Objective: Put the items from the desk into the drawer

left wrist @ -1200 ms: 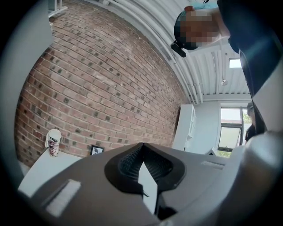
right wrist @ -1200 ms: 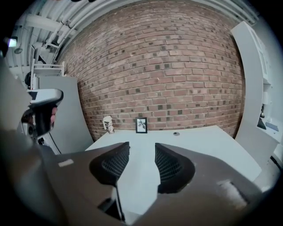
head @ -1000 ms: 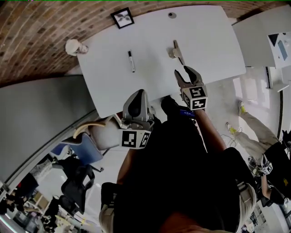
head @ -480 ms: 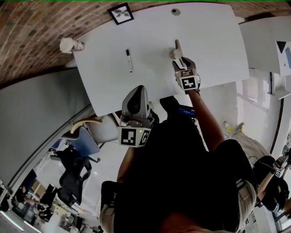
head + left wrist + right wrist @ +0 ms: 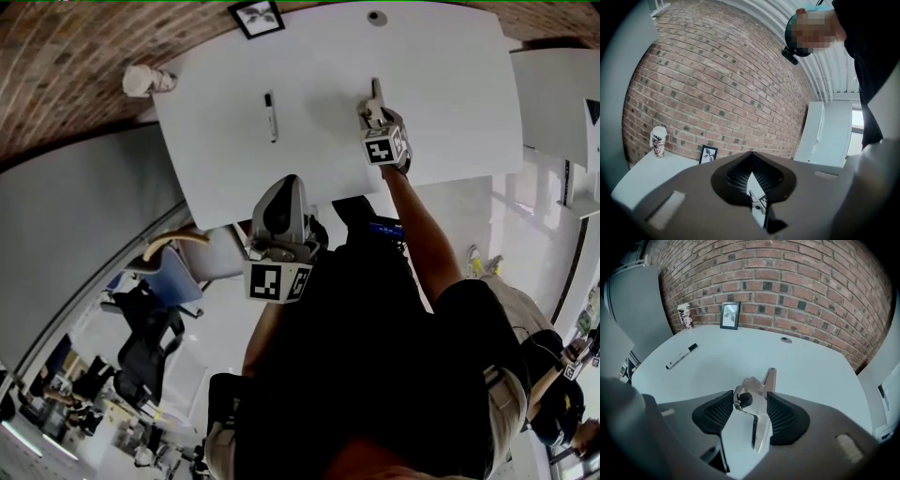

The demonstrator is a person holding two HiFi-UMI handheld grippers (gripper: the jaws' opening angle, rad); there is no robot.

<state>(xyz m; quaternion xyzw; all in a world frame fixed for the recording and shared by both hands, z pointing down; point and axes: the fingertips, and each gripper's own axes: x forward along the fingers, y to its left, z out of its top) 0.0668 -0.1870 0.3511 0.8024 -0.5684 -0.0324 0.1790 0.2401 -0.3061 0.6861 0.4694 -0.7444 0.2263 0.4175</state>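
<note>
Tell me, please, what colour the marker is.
The marker is white with one black end; right gripper view.

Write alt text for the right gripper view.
The right hand-held gripper, its jaws just opened wider, straddles a shiny silver metal tool with a black knob lying on the white desk. Behind lie a white marker with a black cap, a black-framed picture and a patterned cup against the red brick wall.
</note>
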